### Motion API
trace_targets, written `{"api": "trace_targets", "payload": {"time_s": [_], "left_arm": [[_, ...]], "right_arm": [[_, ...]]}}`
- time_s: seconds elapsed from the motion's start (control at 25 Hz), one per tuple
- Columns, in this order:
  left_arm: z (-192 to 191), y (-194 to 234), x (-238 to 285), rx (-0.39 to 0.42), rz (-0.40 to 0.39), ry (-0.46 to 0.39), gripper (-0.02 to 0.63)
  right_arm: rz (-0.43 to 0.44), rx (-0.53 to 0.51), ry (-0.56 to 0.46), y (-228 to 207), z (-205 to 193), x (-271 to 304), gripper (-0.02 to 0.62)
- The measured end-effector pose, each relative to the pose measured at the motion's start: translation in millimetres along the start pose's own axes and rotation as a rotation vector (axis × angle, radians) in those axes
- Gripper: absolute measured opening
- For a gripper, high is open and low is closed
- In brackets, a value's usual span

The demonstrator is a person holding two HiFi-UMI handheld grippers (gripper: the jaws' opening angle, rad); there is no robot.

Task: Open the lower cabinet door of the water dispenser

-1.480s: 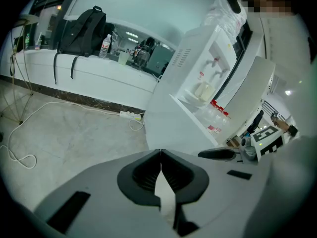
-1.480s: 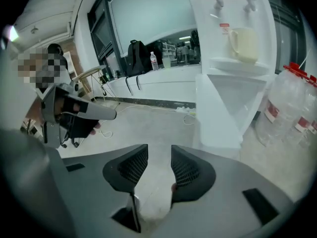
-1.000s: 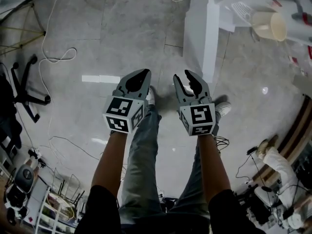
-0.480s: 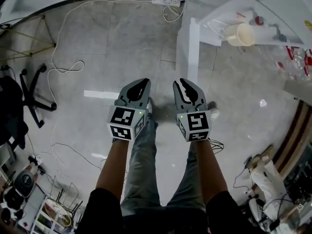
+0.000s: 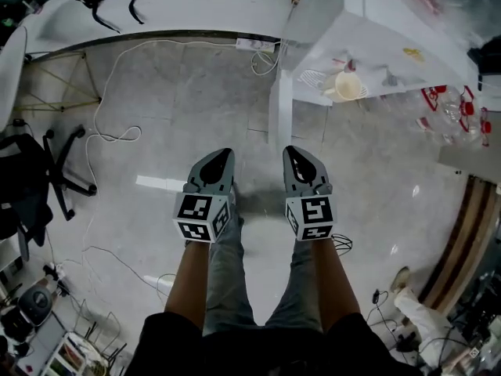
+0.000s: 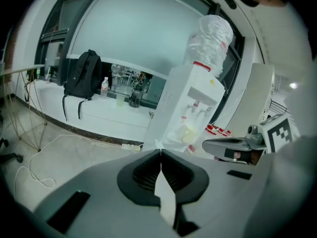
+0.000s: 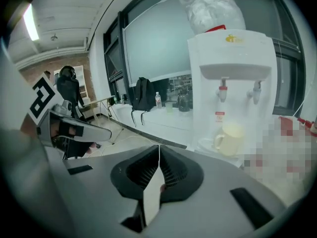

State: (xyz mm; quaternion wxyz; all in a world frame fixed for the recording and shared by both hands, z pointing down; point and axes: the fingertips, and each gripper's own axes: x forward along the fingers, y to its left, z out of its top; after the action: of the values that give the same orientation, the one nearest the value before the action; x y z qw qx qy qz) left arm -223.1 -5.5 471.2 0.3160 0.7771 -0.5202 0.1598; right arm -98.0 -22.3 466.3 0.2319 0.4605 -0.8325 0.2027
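The white water dispenser (image 5: pixel 368 45) stands at the upper right of the head view, with a cream cup (image 5: pixel 344 87) on its drip tray. Its lower cabinet door (image 5: pixel 280 120) hangs open, its thin edge turned toward me. My left gripper (image 5: pixel 221 157) and right gripper (image 5: pixel 293 153) are held side by side in the air, well short of the door and touching nothing. Both are shut and empty. In the right gripper view, the dispenser (image 7: pixel 233 83) and cup (image 7: pixel 228 137) lie ahead past the closed tips (image 7: pixel 159 147). The left gripper view shows its tips (image 6: pixel 160 151) closed below the dispenser (image 6: pixel 190 108).
An office chair (image 5: pixel 47 171) stands at the left. A white cable (image 5: pixel 117 139) loops across the floor to a power strip (image 5: pixel 257 45) by the wall. A black backpack (image 6: pixel 81 81) sits on the window ledge. Red-and-white items (image 5: pixel 450 108) lie right of the dispenser.
Both grippers have risen together, and the floor looks farther below them. The right jaws have gone from open to shut. More of the dispenser's front has come into the head view.
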Motion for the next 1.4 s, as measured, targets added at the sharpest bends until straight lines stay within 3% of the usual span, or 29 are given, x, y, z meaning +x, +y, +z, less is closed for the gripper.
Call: {"api": "trace_targets", "payload": {"time_s": [0.36, 0.56, 0.76, 1.04, 1.4], "left_arm": [[78, -53, -29, 0.085, 0.019, -0.067, 0.017], [130, -78, -54, 0.084, 0.037, -0.147, 0.017], [168, -102, -78, 0.085, 0.038, -0.194, 0.017], [222, -135, -105, 0.164, 0.044, -0.251, 0.017], [280, -173, -134, 0.21, 0.031, -0.333, 0.017]], "right_arm": [[-0.038, -0.019, -0.088, -29, 82, -64, 0.012], [-0.069, -0.019, -0.143, -48, 125, -102, 0.012], [-0.085, -0.021, -0.196, -60, 165, -138, 0.012], [-0.122, -0.057, -0.272, -77, 221, -183, 0.012], [-0.187, -0.077, -0.354, -109, 275, -240, 0.012]]}}
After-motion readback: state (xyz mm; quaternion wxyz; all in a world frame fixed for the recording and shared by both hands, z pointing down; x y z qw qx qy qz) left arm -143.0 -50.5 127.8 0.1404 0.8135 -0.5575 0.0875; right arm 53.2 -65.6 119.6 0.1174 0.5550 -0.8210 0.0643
